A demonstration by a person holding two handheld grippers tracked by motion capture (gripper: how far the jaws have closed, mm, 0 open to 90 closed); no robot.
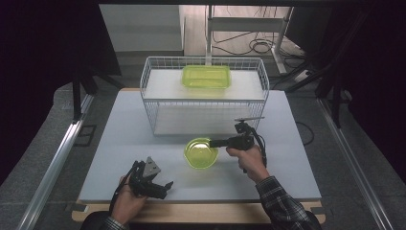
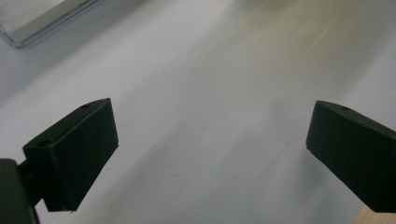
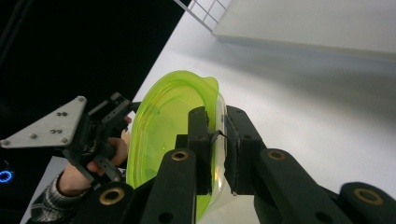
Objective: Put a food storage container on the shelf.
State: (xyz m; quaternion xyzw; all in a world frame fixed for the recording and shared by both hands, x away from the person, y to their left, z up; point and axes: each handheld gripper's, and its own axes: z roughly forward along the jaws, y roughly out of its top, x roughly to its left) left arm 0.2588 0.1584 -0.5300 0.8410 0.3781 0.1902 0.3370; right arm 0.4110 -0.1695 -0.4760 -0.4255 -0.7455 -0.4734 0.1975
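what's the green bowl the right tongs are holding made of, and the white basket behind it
The green bowl looks like thin translucent plastic with a glossy finish: light passes through its wall and the rim shines where the right tongs clamp it. The white basket appears to be coated metal wire, judging by its thin, even white grid; the coating type cannot be told.

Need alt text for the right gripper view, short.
The right gripper has its black fingers shut on the rim of a green bowl over a white table. Farther off at left, the left gripper sits in a hand; a wire basket corner shows at top.
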